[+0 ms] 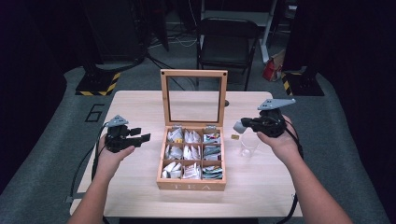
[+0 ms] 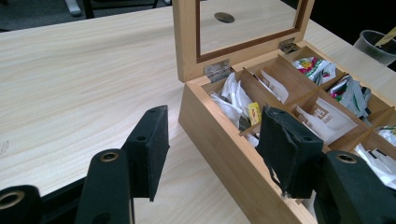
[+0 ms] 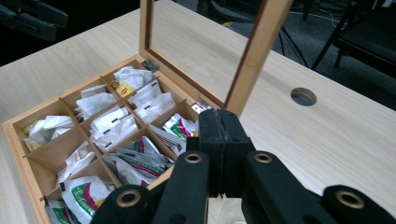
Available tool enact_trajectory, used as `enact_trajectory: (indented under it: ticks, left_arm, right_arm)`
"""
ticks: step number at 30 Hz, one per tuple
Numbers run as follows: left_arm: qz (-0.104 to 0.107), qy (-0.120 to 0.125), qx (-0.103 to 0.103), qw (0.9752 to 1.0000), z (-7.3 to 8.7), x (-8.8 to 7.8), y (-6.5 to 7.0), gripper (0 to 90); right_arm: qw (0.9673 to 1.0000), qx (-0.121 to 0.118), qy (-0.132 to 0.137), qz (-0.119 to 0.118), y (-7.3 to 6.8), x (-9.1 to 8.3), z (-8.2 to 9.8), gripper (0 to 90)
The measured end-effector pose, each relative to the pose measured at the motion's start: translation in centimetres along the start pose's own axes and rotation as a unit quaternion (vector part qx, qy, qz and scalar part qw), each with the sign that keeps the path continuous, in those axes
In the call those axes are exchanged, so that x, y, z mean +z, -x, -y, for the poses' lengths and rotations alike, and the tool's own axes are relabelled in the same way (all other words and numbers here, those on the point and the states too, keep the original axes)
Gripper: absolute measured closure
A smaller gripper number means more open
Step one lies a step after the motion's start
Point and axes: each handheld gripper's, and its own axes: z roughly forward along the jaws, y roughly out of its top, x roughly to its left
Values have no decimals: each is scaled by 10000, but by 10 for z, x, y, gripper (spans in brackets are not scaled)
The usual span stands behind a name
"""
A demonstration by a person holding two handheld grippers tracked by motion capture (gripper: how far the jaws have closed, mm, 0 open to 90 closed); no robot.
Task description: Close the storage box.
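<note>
Left tool (image 2: 210,149): my jaws stand spread and empty, just beside the tea box's left wall.
Right tool (image 3: 219,154): my jaws are pressed together, nothing visible between them, near the box's right side.
Tea box (image 1: 191,185): mid-bench, glass lid (image 1: 194,97) upright; nine compartments of tea bags (image 1: 185,151), white at left and middle, green-printed at right.
Plastic cup (image 1: 248,144): right of the box, tea tag (image 1: 235,136) hanging out.
Risk: my right tool could knock the cup over or swing the lid shut.

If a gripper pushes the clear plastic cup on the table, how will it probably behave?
The clear plastic cup looks thin-walled and nearly empty, with just a tag at its rim, so it is probably light and would slide or tip easily. A hard squeeze might dent it. The wooden table looks smooth, giving little grip.
</note>
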Motion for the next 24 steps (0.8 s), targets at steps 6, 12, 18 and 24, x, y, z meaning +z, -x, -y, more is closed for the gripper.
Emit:
enact_trajectory:
  ticks: [6,12,18,24]
  left_arm:
    - [-11,-8,-3,10000,0,0,0,429]
    - [-21,-15,-13,10000,0,0,0,430]
    - [-10,-37,-4,10000,0,0,0,430]
    - [-17,-38,-2,10000,1,1,-1,431]
  right_arm:
    - [9999,88,-17,138,9,-7,6,900]
    - [9994,210,-26,270,18,-15,14,900]
    - [9991,249,-60,341,22,-17,19,900]
    - [9987,323,-79,377,25,-16,26,900]
